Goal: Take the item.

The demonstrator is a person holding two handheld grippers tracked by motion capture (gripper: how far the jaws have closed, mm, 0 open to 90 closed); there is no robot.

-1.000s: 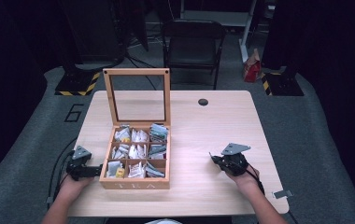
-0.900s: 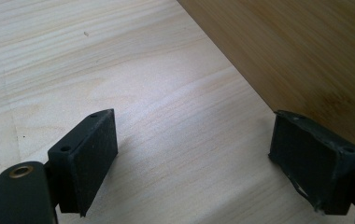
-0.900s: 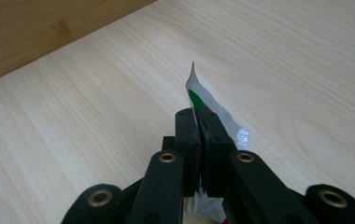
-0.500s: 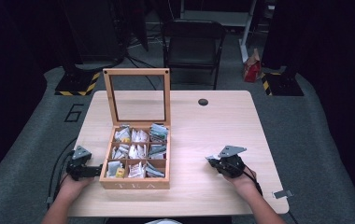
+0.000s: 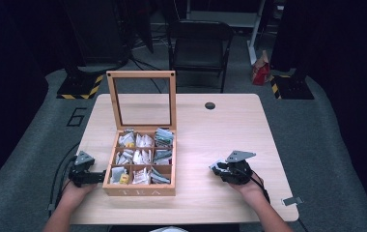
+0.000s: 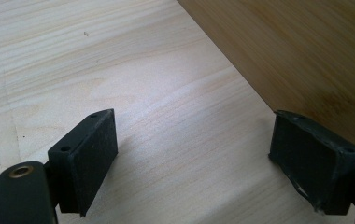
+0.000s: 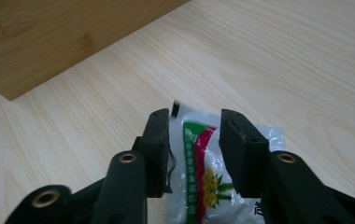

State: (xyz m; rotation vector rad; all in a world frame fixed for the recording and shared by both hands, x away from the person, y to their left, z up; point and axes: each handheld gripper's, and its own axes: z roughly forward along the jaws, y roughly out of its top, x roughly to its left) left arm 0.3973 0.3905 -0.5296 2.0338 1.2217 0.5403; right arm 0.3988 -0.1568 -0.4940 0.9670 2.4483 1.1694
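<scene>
Foil sachet [image 7: 203, 172]: light, crinkly, slippery; grip at an edge. Right gripper [image 7: 194, 140] jaws just opening, sachet loose between them; left gripper [image 6: 203, 158] wide, empty.

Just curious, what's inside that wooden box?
The wooden box holds tea packets sorted into compartments, its glass lid standing open. Whatever lies beneath the top packets is covered.

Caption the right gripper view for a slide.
Right gripper, jaws just opening, straddles a white tea packet lying on the table beside the wooden box.
</scene>
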